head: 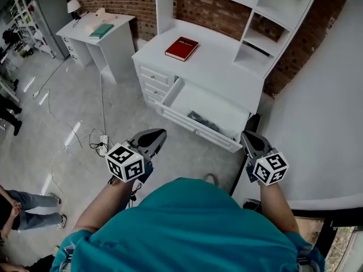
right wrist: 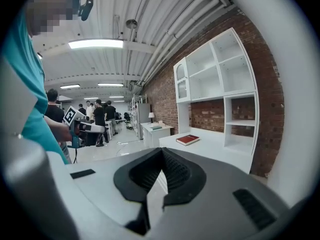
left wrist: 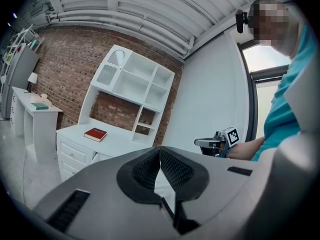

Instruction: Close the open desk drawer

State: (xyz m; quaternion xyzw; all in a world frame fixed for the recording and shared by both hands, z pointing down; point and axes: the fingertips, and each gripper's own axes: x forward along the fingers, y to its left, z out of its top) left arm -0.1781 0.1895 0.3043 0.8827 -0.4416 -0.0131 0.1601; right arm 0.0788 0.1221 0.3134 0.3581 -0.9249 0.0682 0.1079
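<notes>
Hanging short of the furniture, the left tool (head: 153,138) and right tool (head: 250,140) each have their jaws pressed together on nothing. Just beyond them the white wooden drawer (head: 211,102) stands pulled well out of the white counter (head: 218,67). It looks stiff and light on its runners, so a flat push on the front panel should do. A small dark object (head: 202,120) lies low inside. A red hardback book (head: 181,48) rests on the top, and loose white floor cables (head: 85,136) trail to the left, none of it obstructing.

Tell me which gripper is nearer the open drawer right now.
Right, narrowly. In the head view the right gripper sits almost at the right front corner of the drawer. The left gripper hangs off the drawer's left front end, slightly farther away.
</notes>
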